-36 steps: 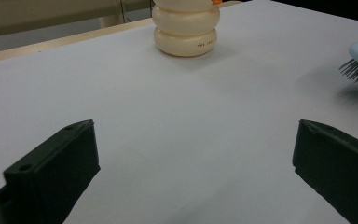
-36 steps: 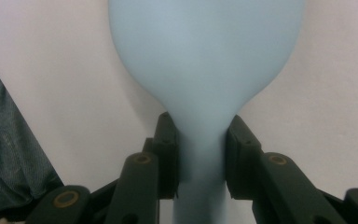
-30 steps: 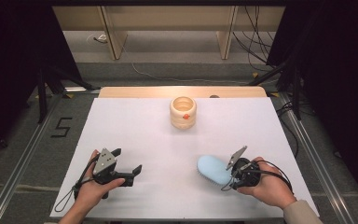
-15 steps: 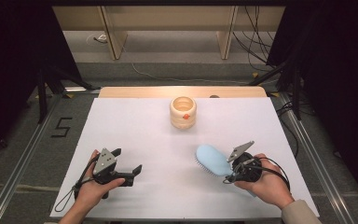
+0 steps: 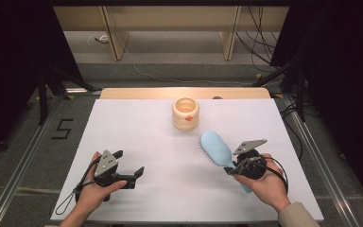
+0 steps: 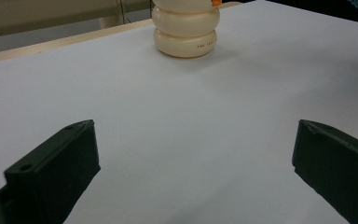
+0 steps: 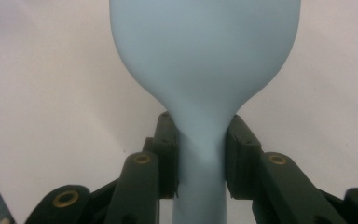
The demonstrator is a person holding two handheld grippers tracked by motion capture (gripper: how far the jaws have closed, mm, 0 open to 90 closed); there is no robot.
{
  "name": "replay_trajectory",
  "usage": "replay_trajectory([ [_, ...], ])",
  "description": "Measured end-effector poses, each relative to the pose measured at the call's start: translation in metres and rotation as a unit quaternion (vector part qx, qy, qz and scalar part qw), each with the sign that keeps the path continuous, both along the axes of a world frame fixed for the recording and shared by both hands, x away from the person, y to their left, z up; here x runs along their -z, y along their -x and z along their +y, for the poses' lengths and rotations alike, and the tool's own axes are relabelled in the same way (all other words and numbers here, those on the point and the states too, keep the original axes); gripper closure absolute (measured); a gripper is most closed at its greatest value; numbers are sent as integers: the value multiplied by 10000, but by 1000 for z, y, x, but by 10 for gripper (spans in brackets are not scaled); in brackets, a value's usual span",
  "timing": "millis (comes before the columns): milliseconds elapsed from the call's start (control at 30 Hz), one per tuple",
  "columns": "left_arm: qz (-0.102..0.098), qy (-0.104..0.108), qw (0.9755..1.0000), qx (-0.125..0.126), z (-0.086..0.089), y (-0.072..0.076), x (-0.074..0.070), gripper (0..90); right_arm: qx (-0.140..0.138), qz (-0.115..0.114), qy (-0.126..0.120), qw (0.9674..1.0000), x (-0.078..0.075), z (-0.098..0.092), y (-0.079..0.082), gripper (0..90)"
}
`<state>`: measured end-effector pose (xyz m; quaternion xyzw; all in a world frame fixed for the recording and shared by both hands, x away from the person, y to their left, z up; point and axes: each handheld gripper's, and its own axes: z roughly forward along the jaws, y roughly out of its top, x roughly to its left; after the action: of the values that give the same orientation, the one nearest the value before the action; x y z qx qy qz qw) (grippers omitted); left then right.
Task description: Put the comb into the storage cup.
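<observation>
Tongs: right clamping one blue hairbrush, left wide, empty; one cream cup.

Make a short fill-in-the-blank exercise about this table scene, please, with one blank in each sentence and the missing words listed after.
1. The right gripper is shut on the neck of a light ____ hairbrush.
2. The jaws of the left gripper stand ____, with nothing between them.
3. The cream ribbed holder stands near the ____ edge of the white table.
4. In the high view the brush head points toward the ____.

Missing words: blue; open; far; holder
</observation>
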<state>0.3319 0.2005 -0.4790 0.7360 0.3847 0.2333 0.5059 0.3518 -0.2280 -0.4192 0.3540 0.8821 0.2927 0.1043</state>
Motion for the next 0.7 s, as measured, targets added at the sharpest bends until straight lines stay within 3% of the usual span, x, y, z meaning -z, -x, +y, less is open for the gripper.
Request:
replay_trajectory([
  [333, 38, -11, 10000, 27, -2, -1, 1, 2, 183, -345, -530, 9978, -2, 4, -4, 703],
  [533, 98, 55, 9999, 50, -3, -2, 2, 7, 335, -477, -893, 9943, -3, 8, -6, 703],
  [567, 86, 41, 9999, 55, -3, -1, 2, 7, 399, -549, -1010, 9926, -3, 10, -7, 703],
  [700, 78, 66, 9999, 43, -4, -1, 1, 7, 471, -566, -1145, 9907, -2, 12, -8, 703],
])
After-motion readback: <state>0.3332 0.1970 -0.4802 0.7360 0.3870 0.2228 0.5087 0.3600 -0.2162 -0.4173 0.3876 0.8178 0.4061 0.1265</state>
